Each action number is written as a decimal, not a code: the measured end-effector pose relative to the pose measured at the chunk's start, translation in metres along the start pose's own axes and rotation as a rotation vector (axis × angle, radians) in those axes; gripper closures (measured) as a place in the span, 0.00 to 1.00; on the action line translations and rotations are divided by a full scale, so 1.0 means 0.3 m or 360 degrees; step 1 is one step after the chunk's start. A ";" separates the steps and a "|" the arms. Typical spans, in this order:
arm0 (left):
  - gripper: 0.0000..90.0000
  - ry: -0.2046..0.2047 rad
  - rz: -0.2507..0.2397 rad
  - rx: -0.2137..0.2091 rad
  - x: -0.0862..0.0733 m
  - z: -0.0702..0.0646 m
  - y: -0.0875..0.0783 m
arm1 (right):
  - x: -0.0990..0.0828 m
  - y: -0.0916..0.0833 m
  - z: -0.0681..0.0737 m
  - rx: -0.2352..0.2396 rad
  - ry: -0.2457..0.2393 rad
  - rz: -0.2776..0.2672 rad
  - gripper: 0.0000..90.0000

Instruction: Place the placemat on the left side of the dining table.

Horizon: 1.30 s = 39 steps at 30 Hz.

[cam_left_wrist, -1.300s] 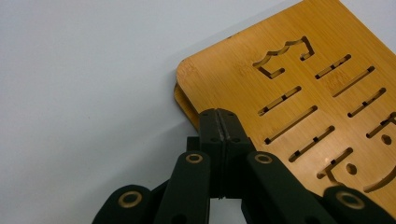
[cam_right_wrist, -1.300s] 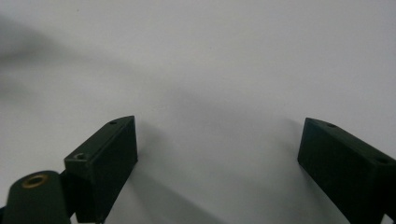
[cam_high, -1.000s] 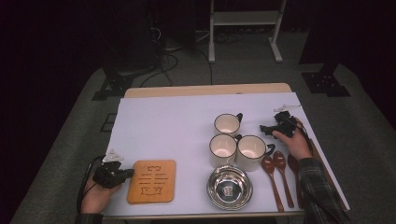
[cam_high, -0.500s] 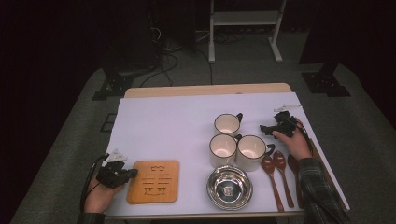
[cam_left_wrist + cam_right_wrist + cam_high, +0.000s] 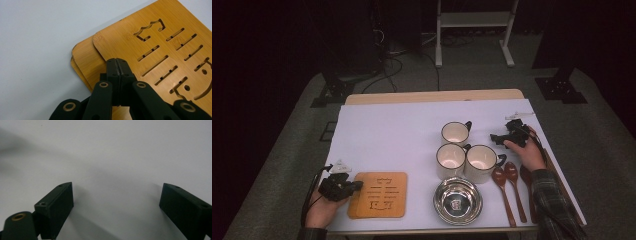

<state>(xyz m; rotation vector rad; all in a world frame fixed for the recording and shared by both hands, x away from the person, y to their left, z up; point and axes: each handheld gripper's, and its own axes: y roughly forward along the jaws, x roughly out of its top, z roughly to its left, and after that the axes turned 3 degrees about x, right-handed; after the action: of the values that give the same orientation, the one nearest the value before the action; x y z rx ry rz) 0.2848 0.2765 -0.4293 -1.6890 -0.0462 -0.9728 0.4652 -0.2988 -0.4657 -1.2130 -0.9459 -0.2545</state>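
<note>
Left gripper nudged in toward bamboo trivet stack since a second ago; jaws together, tips at top trivet's corner, nothing visibly pinched. Looks like lining up to separate one. Stack at bench near-left corner. Right gripper unmoved, jaws apart, near right edge. Three mugs and steel bowl: all empty.

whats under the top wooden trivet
Under the top wooden trivet, the corners of at least two more wooden boards peek out, fanned at its left end. Their faces are covered, so any cut-out pattern is hidden. The left gripper has its fingers shut above that corner.
</note>
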 end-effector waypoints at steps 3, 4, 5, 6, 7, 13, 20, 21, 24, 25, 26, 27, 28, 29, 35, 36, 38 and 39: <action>0.99 -0.0011 -0.0004 0.0005 -0.003 0.006 -0.004 | 0.000 0.000 0.000 0.0000 0.0002 0.0001 0.12; 0.98 -0.0011 -0.0007 0.0014 -0.004 0.009 -0.007 | 0.000 0.000 0.000 0.0001 0.0002 0.0001 0.12; 0.97 -0.0026 -0.0013 0.0011 -0.006 0.010 -0.008 | 0.000 0.000 0.000 0.0000 0.0000 0.0000 0.12; 0.96 -0.0028 -0.0019 0.0014 -0.007 0.013 -0.010 | 0.000 0.000 0.000 0.0000 0.0001 0.0000 0.12; 0.95 -0.0029 -0.0020 0.0021 -0.008 0.017 -0.013 | 0.000 0.000 0.000 0.0000 0.0000 0.0000 0.12; 0.91 -0.0062 -0.0048 0.0053 -0.018 0.039 -0.032 | 0.000 0.000 0.000 0.0001 0.0002 0.0000 0.12; 0.75 -0.0102 -0.0057 0.0105 -0.033 0.067 -0.042 | 0.000 0.000 0.000 0.0001 0.0000 0.0000 0.12; 0.73 -0.0110 -0.0062 0.0114 -0.034 0.069 -0.044 | 0.000 0.000 0.000 0.0001 0.0000 0.0000 0.12; 0.64 -0.0139 -0.0068 0.0131 -0.039 0.081 -0.047 | 0.000 0.000 0.000 0.0001 0.0002 0.0001 0.12; 0.61 -0.0143 -0.0071 0.0136 -0.041 0.085 -0.048 | 0.000 0.000 0.000 0.0001 0.0001 0.0001 0.12; 0.58 -0.0148 -0.0068 0.0137 -0.043 0.087 -0.048 | 0.000 0.000 0.000 0.0001 0.0001 0.0001 0.12; 0.56 -0.0149 -0.0067 0.0141 -0.045 0.090 -0.048 | 0.000 0.000 0.000 0.0001 0.0001 0.0001 0.12; 0.54 -0.0156 -0.0062 0.0146 -0.048 0.093 -0.048 | 0.000 0.000 0.000 0.0001 0.0002 0.0001 0.12; 0.53 -0.0160 -0.0059 0.0148 -0.051 0.095 -0.048 | 0.000 0.000 0.000 0.0001 0.0001 0.0001 0.12; 0.41 -0.0192 -0.0064 0.0194 -0.071 0.116 -0.052 | 0.000 0.000 0.000 0.0001 0.0001 0.0001 0.12; 0.39 -0.0190 -0.0063 0.0210 -0.077 0.121 -0.051 | 0.000 0.000 0.000 0.0000 -0.0002 -0.0001 0.12; 0.32 -0.0205 -0.0063 0.0238 -0.085 0.130 -0.049 | 0.000 0.000 0.000 0.0000 -0.0002 -0.0001 0.12; 0.31 -0.0205 -0.0064 0.0241 -0.089 0.133 -0.049 | 0.000 0.000 0.000 0.0000 -0.0002 -0.0001 0.12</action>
<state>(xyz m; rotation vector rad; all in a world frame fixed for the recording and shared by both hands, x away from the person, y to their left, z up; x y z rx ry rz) 0.2828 0.3261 -0.4353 -1.6139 -0.2342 -0.8673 0.4652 -0.2988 -0.4657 -1.2128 -0.9470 -0.2541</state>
